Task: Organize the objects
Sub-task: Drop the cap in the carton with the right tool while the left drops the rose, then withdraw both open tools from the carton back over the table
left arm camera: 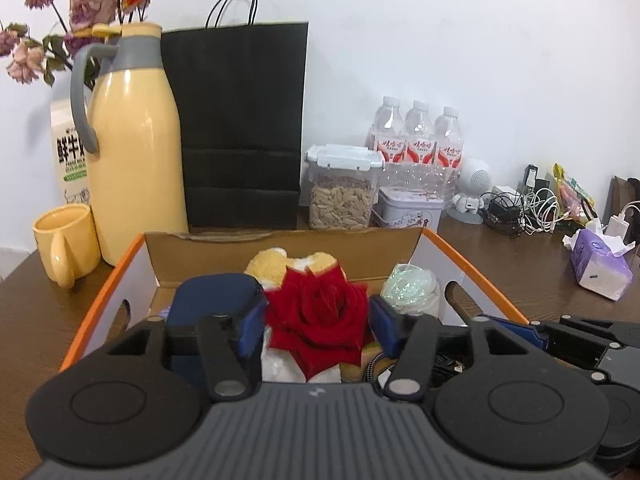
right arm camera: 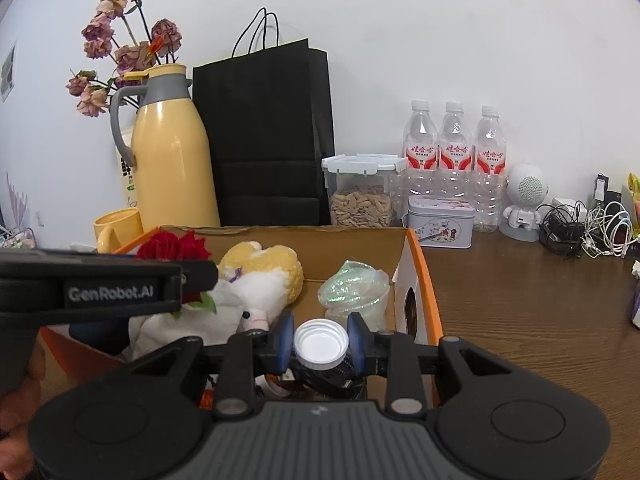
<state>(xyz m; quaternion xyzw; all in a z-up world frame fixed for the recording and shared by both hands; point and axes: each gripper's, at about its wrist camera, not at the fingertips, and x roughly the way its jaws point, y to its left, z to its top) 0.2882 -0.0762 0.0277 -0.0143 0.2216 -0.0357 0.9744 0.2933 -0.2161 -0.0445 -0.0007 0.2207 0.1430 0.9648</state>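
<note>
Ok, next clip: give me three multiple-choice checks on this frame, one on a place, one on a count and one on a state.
1. Where is the red rose?
A. Inside the black bag
B. Over the cardboard box, between the left tool's fingers
C. Beside the tissue pack

2. How many water bottles stand by the wall?
A. Two
B. Three
C. Five

3. What state is the right tool in?
A. Open and empty
B. Shut on a white cap
C. Shut on the mug

Key: 1 B, the left wrist view shows the bloom framed by both blue pads above the box. 2 B, three capped, red-labelled bottles stand in a row. 3 B, the right wrist view shows both pads against the cap's sides.
</note>
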